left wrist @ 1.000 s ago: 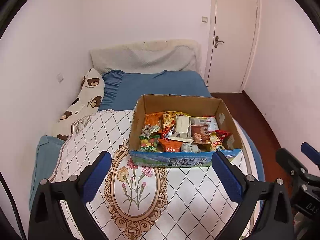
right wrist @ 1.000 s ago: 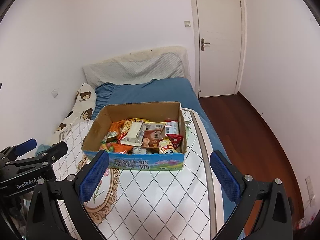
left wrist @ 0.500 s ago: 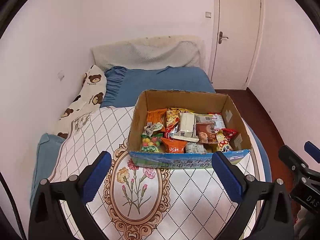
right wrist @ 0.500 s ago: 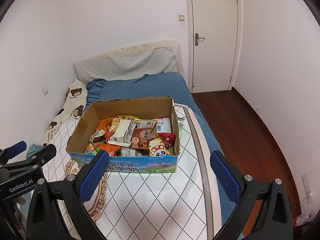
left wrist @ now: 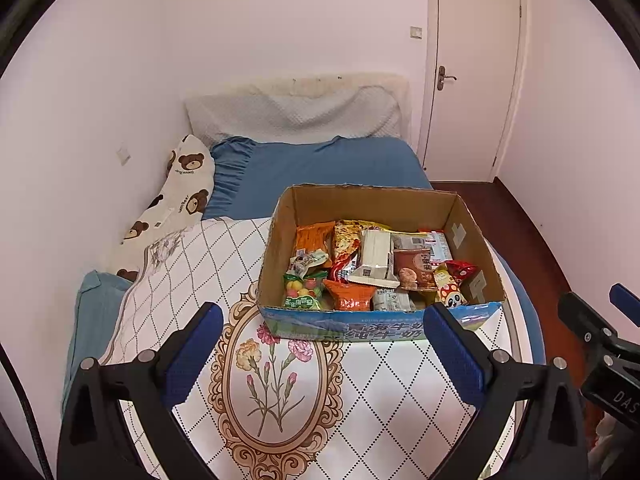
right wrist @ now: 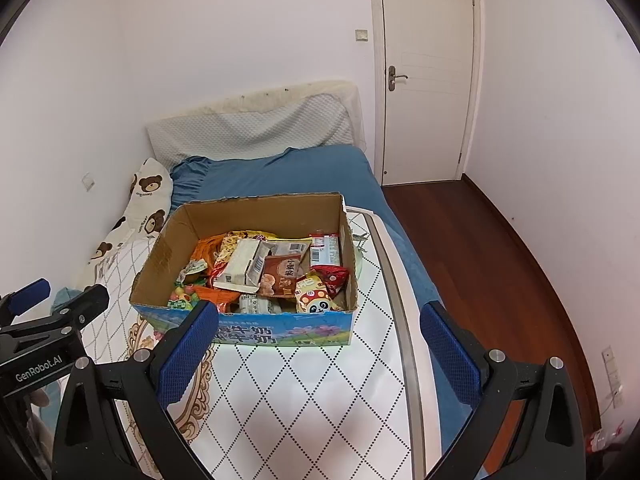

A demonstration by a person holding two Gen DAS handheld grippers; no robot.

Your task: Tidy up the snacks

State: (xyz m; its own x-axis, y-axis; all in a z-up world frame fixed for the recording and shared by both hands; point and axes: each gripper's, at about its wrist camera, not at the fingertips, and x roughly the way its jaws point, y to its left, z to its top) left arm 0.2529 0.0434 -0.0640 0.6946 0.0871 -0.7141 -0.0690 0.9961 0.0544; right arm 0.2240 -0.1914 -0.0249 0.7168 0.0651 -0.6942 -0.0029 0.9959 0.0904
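An open cardboard box (left wrist: 280, 256) (right wrist: 160, 256) with a blue printed front stands on a white diamond-patterned quilt on the bed. It holds several snack packets: an orange packet (left wrist: 314, 238), a white carton (left wrist: 374, 256) (right wrist: 240, 262), a brown cookie packet (left wrist: 414, 268) (right wrist: 282, 274), a panda packet (left wrist: 450, 294) (right wrist: 316, 300). My left gripper (left wrist: 322, 354) is open and empty, just in front of the box. My right gripper (right wrist: 320, 354) is open and empty, in front of the box's right half.
The quilt (left wrist: 304, 396) covers a blue-sheeted bed (left wrist: 320, 168) with a bear-print pillow (left wrist: 176, 200) along the left wall. A white door (right wrist: 428, 80) and dark wood floor (right wrist: 480, 248) lie to the right of the bed.
Both grippers have moved closer to the box, which now looms larger and nearer the fingertips. Both stay open and empty.
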